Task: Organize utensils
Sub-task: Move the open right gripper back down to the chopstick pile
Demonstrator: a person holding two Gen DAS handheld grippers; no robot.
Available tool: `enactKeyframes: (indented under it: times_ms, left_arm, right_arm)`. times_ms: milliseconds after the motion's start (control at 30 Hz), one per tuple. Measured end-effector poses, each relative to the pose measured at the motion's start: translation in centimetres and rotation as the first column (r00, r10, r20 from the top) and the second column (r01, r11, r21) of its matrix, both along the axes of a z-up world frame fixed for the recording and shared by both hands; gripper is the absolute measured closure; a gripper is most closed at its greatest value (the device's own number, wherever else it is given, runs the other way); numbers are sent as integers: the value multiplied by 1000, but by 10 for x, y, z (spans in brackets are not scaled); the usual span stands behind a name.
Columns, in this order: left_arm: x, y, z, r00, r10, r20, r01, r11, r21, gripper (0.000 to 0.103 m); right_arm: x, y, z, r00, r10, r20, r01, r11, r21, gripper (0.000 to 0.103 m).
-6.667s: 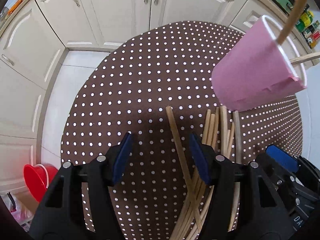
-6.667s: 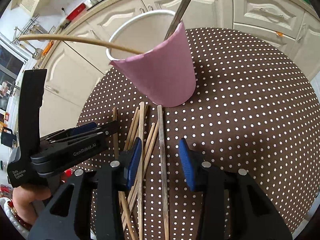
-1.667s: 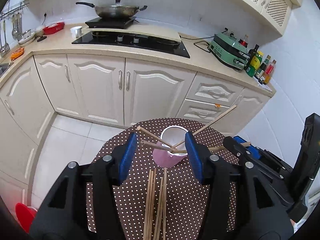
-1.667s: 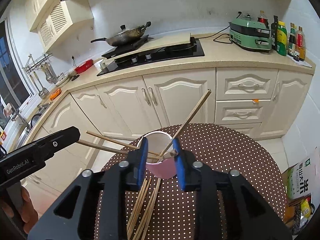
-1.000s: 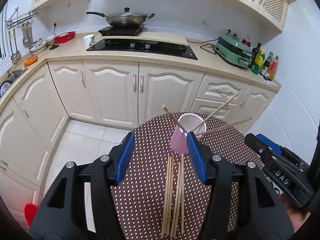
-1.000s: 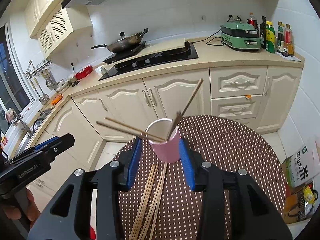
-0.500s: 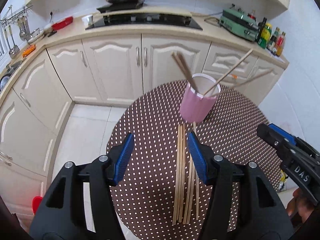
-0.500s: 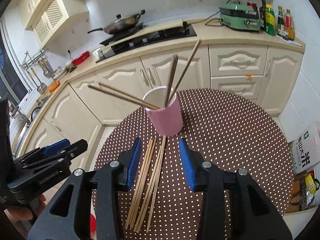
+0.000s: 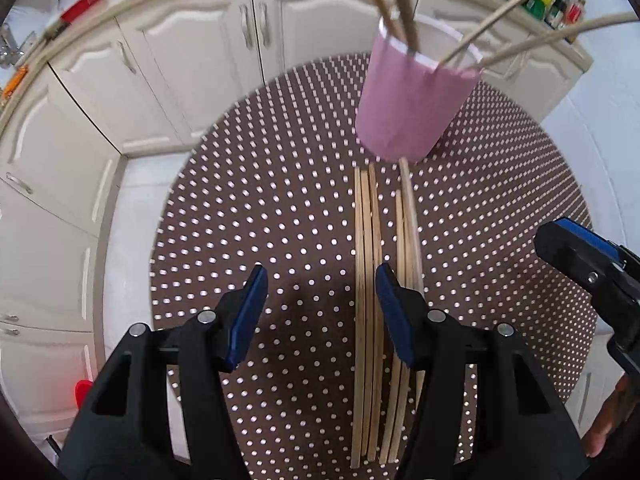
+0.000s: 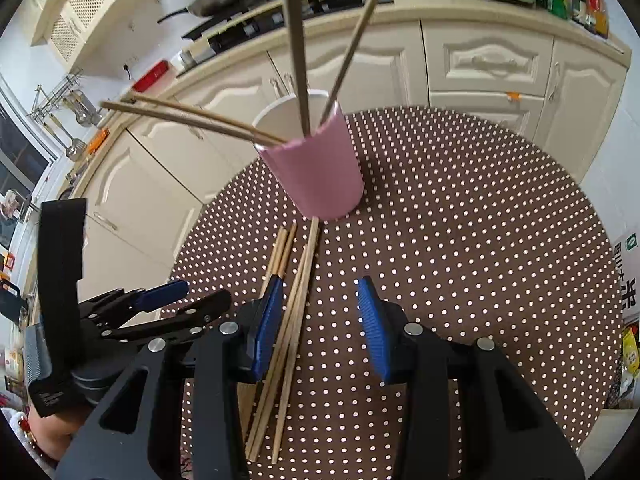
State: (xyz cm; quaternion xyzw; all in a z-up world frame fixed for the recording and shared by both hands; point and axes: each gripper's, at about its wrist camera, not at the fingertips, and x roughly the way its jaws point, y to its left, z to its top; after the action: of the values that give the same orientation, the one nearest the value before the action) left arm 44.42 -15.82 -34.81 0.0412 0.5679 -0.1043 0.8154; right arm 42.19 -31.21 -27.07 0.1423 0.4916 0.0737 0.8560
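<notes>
Both grippers, left (image 9: 320, 304) and right (image 10: 318, 316), are seen parted and empty above loose chopsticks (image 9: 370, 280) laid on the dotted table (image 9: 260, 200), just before the pink cup (image 9: 412, 108).

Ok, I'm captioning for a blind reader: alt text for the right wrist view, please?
A pink cup holding four chopsticks stands on a dotted round table, with more loose chopsticks lying before it. The right gripper, jaws open, hangs over them; the left gripper is alongside.
</notes>
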Motion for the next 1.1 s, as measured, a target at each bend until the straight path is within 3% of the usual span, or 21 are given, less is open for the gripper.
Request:
enactKeyframes:
  times_ms: [433, 767, 800, 833, 933, 1000, 1100]
  left_arm:
    - [25, -17, -37, 996, -40, -74, 45, 997, 62, 47]
    - [57, -19, -51, 994, -41, -101, 47, 997, 53, 47]
    - [61, -19, -51, 994, -41, -99, 46, 998, 52, 52]
    - [66, -16, -51, 995, -45, -93, 49, 998, 47, 66]
    - [75, -13, -52, 994, -41, -103, 43, 999, 20, 85]
    - [79, -8, -53, 993, -34, -113, 34, 999, -1, 92]
    - [85, 2, -53, 992, -9, -128, 4, 999, -41, 95]
  right_arm:
    - [27, -5, -29, 996, 20, -90, -16, 999, 36, 66]
    - [47, 7, -43, 989, 51, -138, -44, 998, 50, 66]
    - [49, 9, -45, 988, 57, -145, -50, 997, 50, 66]
    - [51, 12, -46, 987, 63, -151, -56, 997, 51, 66]
    - [58, 21, -51, 982, 83, -172, -73, 995, 63, 66]
    - [64, 27, -55, 978, 97, -185, -86, 994, 69, 67]
    - [74, 33, -61, 973, 107, -203, -95, 993, 68, 76]
